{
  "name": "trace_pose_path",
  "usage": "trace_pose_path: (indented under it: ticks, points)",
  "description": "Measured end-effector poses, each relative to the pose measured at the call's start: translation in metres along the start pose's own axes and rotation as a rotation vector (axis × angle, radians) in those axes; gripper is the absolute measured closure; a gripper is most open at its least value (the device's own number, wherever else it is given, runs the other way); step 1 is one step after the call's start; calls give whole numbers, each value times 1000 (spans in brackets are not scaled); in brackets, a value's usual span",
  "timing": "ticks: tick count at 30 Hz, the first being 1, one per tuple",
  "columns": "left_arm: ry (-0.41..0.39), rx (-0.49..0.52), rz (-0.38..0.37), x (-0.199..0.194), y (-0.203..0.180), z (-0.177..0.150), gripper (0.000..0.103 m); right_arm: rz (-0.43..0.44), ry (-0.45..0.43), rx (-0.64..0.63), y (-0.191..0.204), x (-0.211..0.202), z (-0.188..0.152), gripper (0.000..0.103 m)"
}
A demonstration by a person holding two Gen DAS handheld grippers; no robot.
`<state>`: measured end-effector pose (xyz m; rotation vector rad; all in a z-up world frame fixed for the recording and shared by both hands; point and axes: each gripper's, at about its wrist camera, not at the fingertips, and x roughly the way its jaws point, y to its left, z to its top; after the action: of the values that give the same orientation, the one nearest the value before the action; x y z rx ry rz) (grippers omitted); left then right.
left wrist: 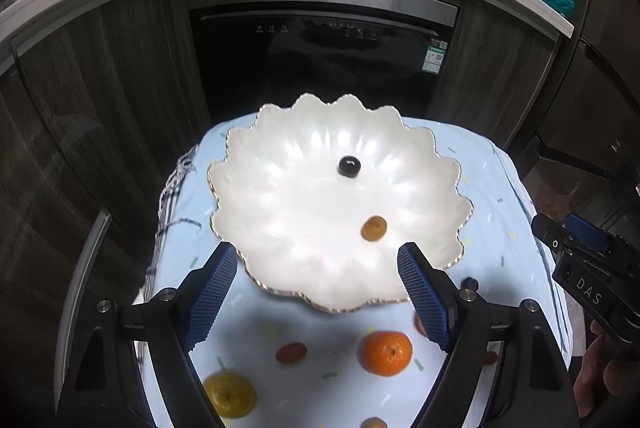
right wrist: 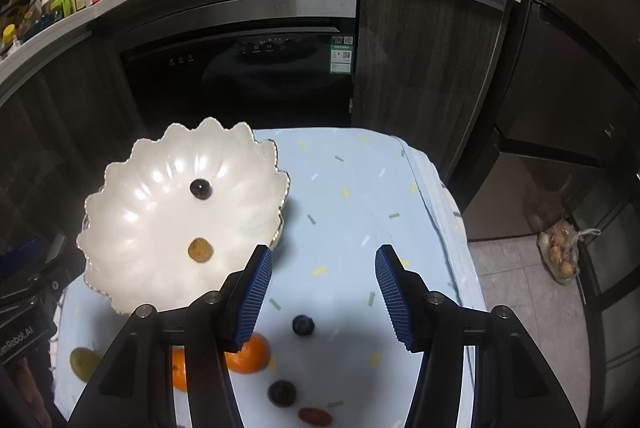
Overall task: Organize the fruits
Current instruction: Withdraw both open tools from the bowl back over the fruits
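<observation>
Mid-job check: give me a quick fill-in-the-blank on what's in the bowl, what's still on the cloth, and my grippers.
1. The scalloped white bowl holds ____ pieces of fruit.
2. The orange lies on the light blue ____, outside the bowl.
3. The left gripper and the right gripper both hold ____.
4. The dark blueberry lies between the right gripper's ____.

Missing words: two; tablecloth; nothing; fingers

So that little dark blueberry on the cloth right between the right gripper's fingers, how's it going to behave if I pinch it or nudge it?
The blueberry looks round and smooth, so a nudge would probably send it rolling across the blue cloth. It is small against the right gripper, whose jaws stand open, so it may slip sideways off the pads. It is likely soft; a hard squeeze could bruise it.
</observation>
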<state>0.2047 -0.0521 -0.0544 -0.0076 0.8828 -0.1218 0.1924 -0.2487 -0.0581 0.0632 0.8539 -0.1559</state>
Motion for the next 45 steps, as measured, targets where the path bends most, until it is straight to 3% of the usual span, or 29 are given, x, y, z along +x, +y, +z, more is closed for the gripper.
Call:
trace_pose_path:
  ticks: [25, 45]
  points:
    - [24, 43, -19, -9, -23, -78, 21, 2, 28, -5, -21, -8, -69, 48]
    - [-10, 56, -29, -10, -27, -135, 21, 14, -45, -34, -20, -14, -110, 48]
